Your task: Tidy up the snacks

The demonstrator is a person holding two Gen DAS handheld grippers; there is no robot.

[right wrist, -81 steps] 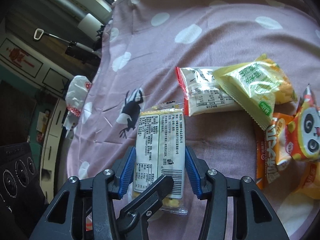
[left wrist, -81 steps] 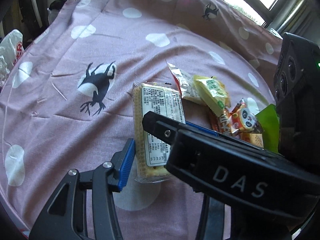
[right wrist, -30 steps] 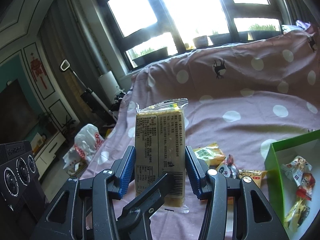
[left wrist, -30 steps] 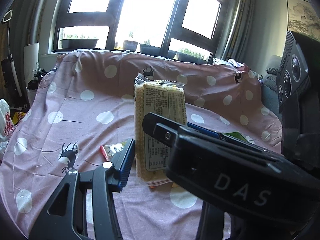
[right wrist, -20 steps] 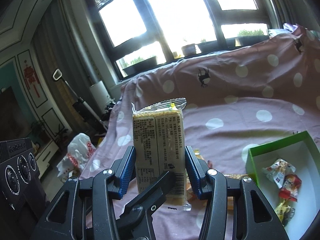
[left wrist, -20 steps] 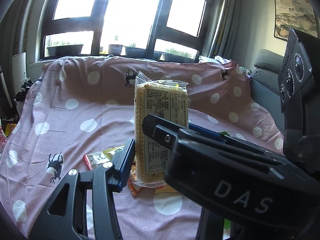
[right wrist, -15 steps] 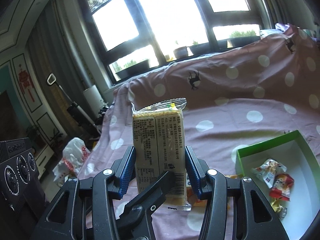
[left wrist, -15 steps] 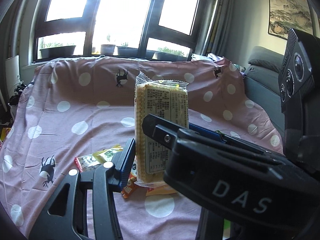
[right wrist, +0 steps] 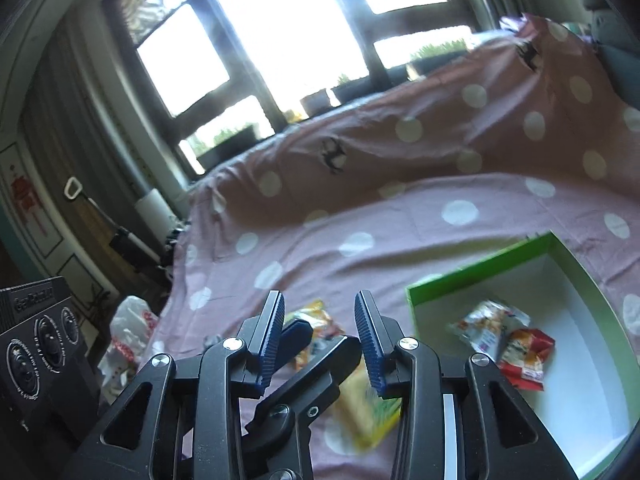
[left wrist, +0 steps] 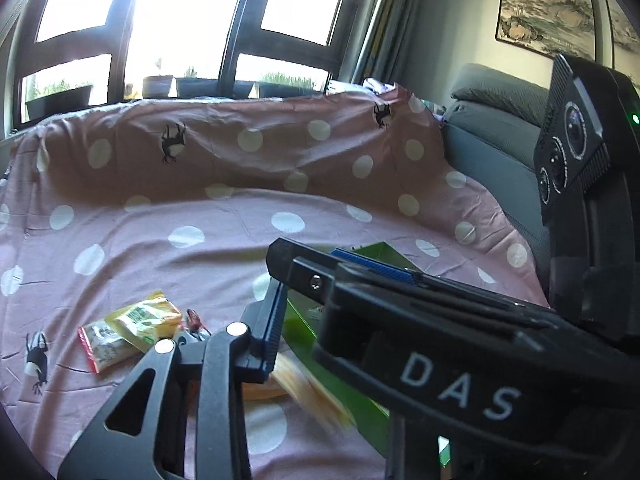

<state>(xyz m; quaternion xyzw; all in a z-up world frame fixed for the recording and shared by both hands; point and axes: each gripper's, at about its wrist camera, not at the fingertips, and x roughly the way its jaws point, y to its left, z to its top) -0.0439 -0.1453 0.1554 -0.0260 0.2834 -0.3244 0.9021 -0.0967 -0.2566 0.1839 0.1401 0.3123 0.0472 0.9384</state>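
Note:
The yellow cracker pack (right wrist: 362, 414) is out of both grippers and blurred, low beside the green box's near left corner; it also shows in the left wrist view (left wrist: 310, 390). My right gripper (right wrist: 320, 330) is open and empty above it. My left gripper (left wrist: 316, 300) is open and empty too, crossing the right one. The green box (right wrist: 560, 248) holds two small snack packets (right wrist: 504, 340). Loose snacks (left wrist: 128, 330) lie on the pink spotted cloth to the left.
The pink polka-dot cloth (left wrist: 200, 208) covers the surface and rises at the back. A grey sofa (left wrist: 500, 144) stands at the right. A white plastic bag (right wrist: 128, 328) lies on the floor at the left, below the windows.
Both grippers opened and let go of the cracker pack, which dropped from upright between the jaws down beside the green box. The views kept swinging right toward the box.

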